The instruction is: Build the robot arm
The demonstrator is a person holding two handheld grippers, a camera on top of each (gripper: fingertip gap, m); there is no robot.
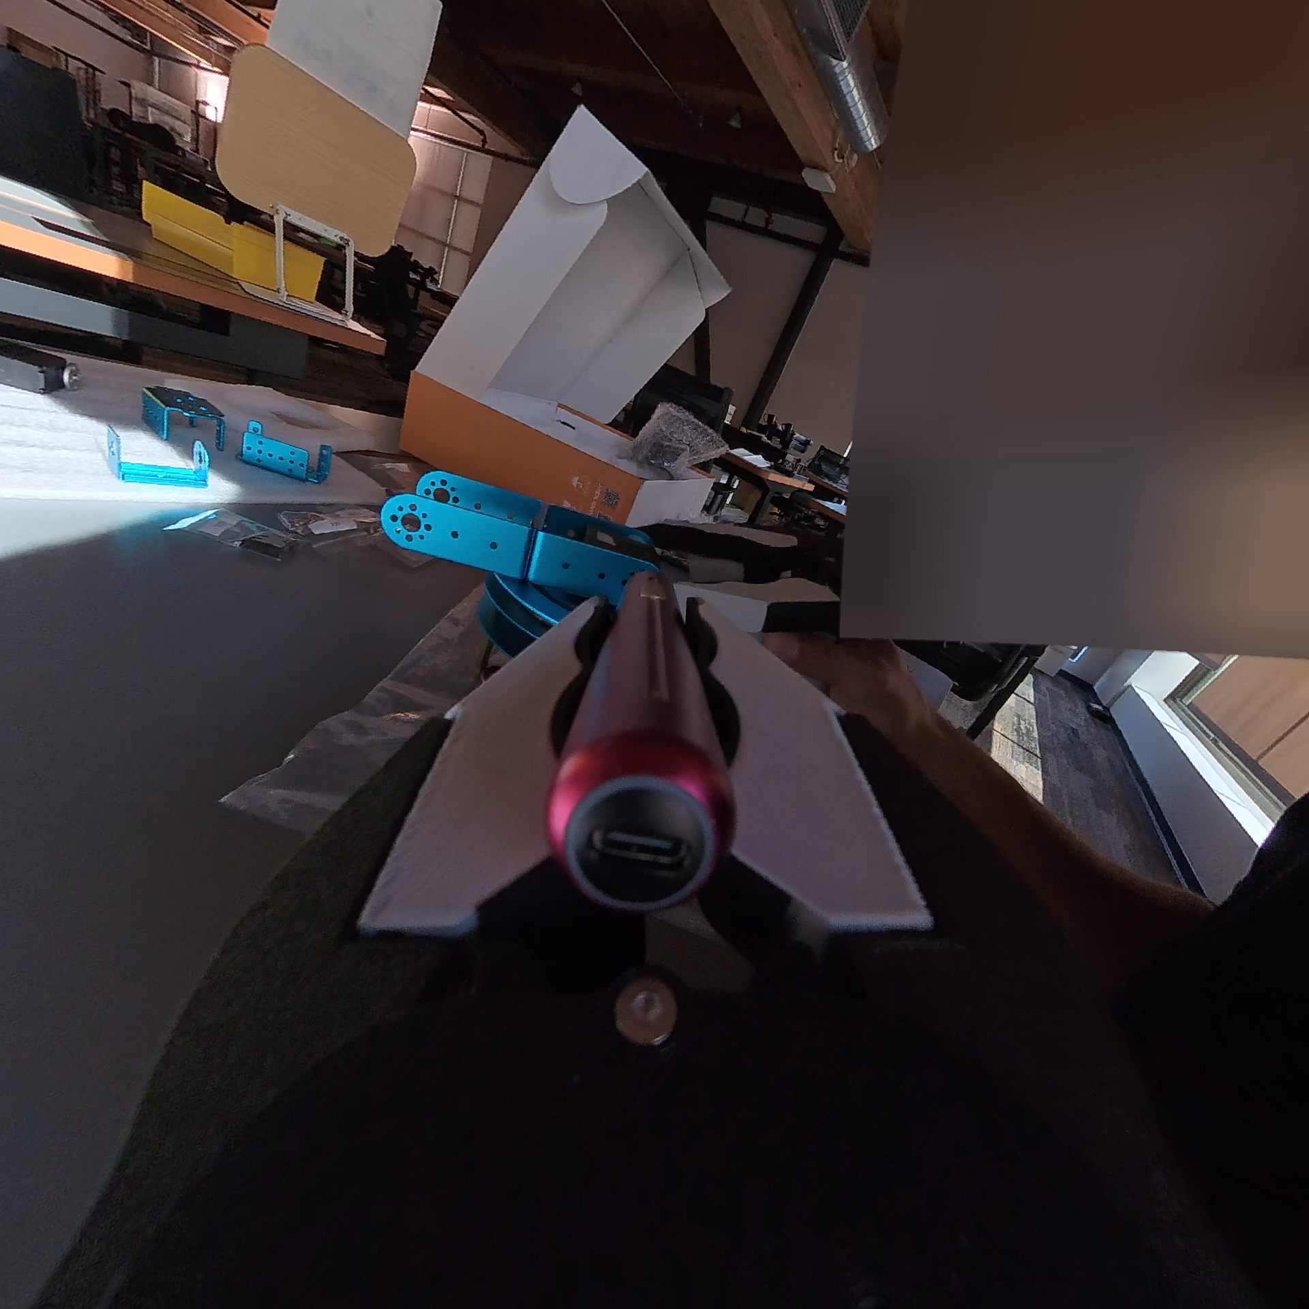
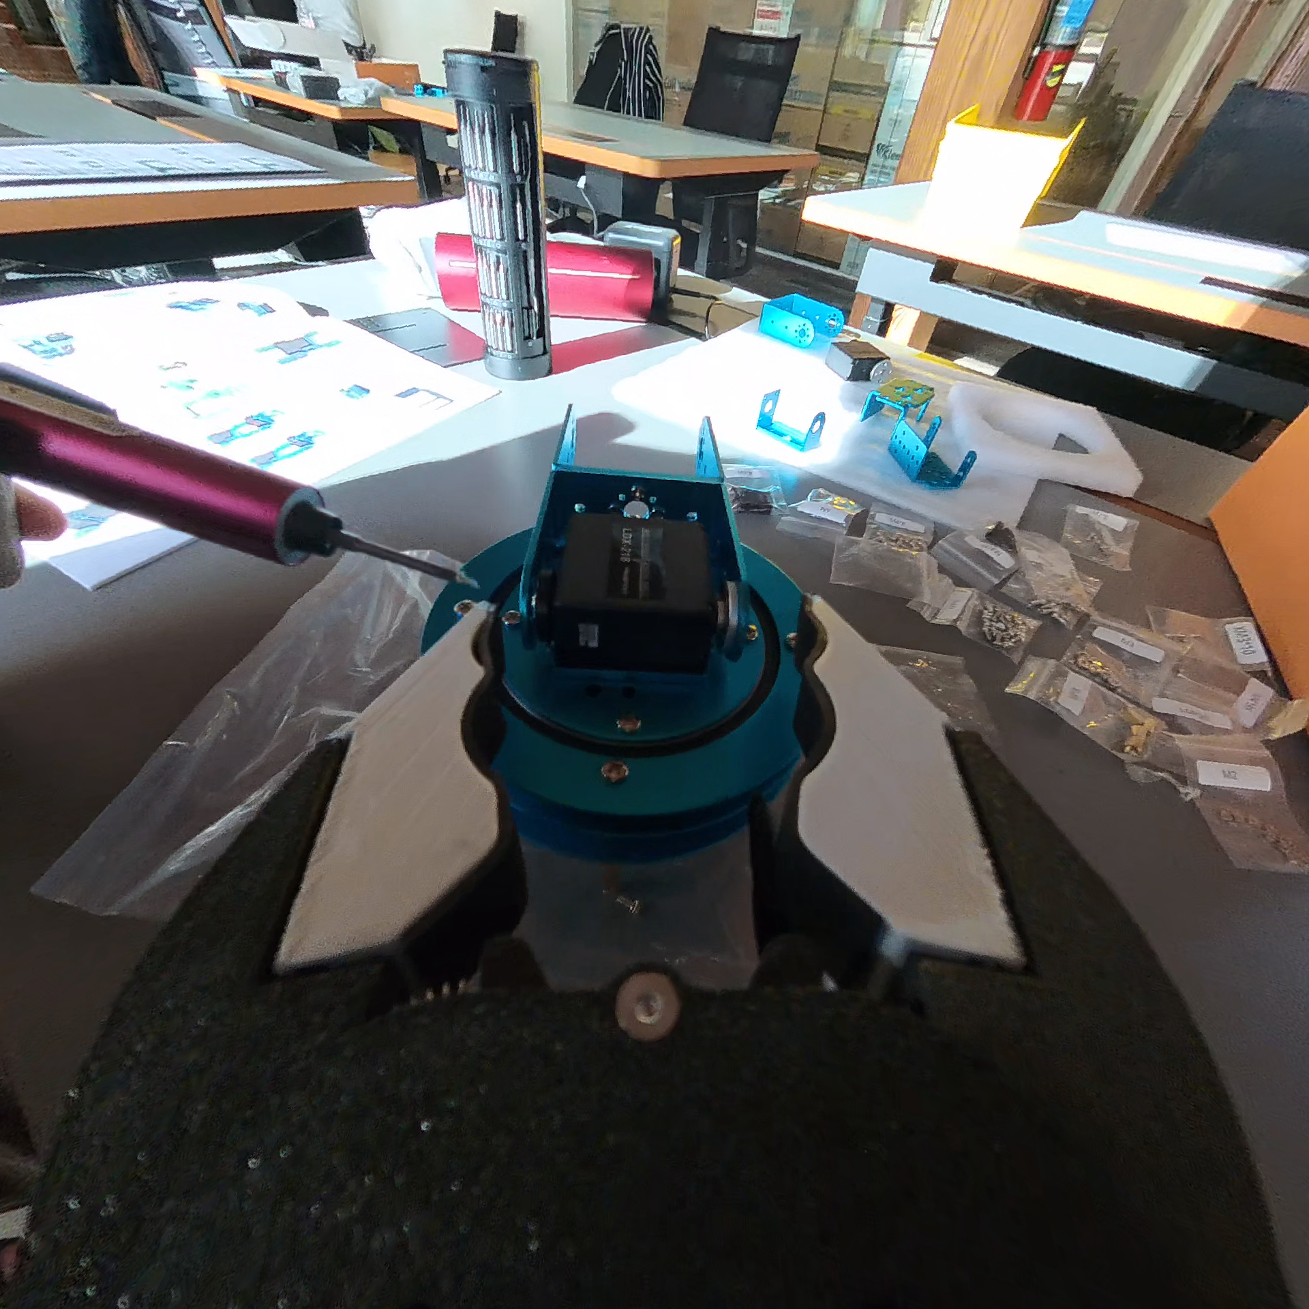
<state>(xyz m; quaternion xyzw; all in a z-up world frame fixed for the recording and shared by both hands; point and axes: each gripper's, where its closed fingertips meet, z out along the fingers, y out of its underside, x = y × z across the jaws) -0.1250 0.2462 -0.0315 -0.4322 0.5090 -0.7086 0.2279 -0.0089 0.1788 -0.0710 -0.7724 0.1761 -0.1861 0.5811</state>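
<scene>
At frame centre in the right wrist view we see the blue round base [image 2: 641, 772], carrying a blue bracket [image 2: 637, 489] and black servo [image 2: 630, 595], clamped between the right gripper [image 2: 641, 708] fingers. From the left, a magenta electric screwdriver [image 2: 163, 485] reaches the base's rim; the left gripper [image 1: 641, 623] grips it lengthwise. Small screw bags [image 2: 1062, 637] lie at right.

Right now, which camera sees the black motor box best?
The right wrist view: the black motor box sits in plain sight inside the blue bracket on the round blue base. The left wrist view shows only the bracket's side; the pink screwdriver blocks the rest.
</scene>
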